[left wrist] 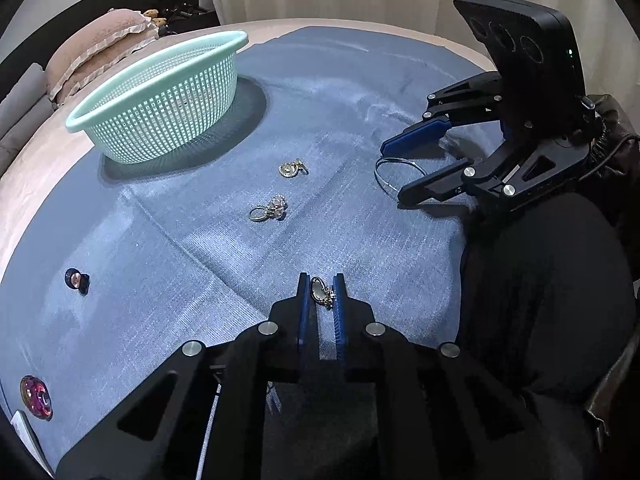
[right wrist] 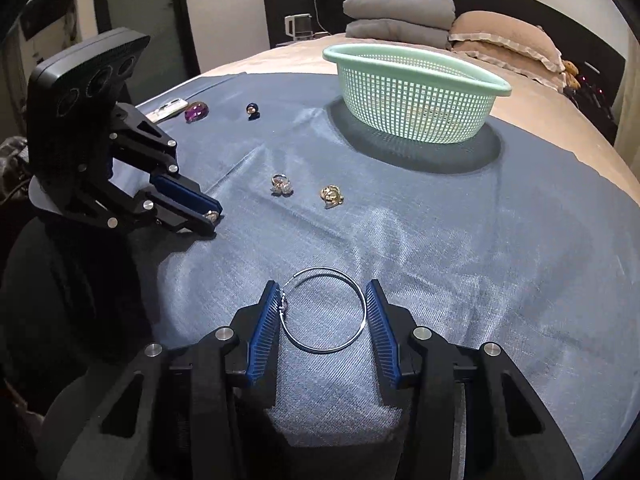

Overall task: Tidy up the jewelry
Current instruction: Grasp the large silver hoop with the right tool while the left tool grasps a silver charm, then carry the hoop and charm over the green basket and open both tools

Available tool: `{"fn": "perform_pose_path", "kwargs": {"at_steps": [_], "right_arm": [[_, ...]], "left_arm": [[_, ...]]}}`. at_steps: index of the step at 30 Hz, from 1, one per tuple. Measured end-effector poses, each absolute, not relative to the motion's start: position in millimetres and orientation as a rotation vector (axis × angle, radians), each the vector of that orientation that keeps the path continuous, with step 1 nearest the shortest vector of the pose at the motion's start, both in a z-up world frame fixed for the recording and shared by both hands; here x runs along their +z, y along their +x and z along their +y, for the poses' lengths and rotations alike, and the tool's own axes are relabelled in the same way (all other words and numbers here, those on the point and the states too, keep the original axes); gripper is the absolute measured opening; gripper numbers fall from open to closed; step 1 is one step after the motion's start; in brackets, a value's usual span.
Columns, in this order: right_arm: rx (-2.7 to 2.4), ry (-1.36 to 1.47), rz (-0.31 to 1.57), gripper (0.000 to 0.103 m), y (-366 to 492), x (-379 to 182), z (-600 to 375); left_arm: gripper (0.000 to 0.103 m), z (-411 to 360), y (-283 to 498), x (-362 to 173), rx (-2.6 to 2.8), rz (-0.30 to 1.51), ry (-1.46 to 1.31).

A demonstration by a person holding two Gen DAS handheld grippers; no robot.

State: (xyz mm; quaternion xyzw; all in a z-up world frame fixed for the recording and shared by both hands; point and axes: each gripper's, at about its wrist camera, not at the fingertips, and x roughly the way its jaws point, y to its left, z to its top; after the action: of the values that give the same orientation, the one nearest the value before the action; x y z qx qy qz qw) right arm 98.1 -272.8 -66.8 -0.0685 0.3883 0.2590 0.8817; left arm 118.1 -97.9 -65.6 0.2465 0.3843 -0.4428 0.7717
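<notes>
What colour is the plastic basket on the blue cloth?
Pale mint green, with a fine grid of holes; the basket shows best in the right wrist view.

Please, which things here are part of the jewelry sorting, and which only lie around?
For the job:
- ring in the left tool
- thin bangle between the right tool sides
- two rings
- purple stone
- green basket

Lying about:
- pillow
- folded blankets
</notes>
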Motion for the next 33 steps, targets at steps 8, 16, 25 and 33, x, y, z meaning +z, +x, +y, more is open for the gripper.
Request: {"fn": "perform_pose_path", "kwargs": {"at_steps": [8,16,25,33], "right_arm": [[0.502,-0.068,0.764,0.041,99.6,-49.4,-298.0],[0.459,-0.124,0.612,0.041,118.7,19.5,-312.4],[0.425,-0.192,0.459,0.042,158.0,105.4,-330.5],[0.454,-0.201,0.448,0.042,212.6,126.2,-322.9]], "left_arm": [[0.011,-83.9,126.4,-43.7,-0.943,0.805,0.481],[0.011,-75.0,159.5,19.2,-0.876,0.694,0.471],[0.012,-87.1,204.0,81.8,-0.842,0.629,0.619],[0.012,-103.7,258.9,80.7,-0.833,0.697,0.608]]}}
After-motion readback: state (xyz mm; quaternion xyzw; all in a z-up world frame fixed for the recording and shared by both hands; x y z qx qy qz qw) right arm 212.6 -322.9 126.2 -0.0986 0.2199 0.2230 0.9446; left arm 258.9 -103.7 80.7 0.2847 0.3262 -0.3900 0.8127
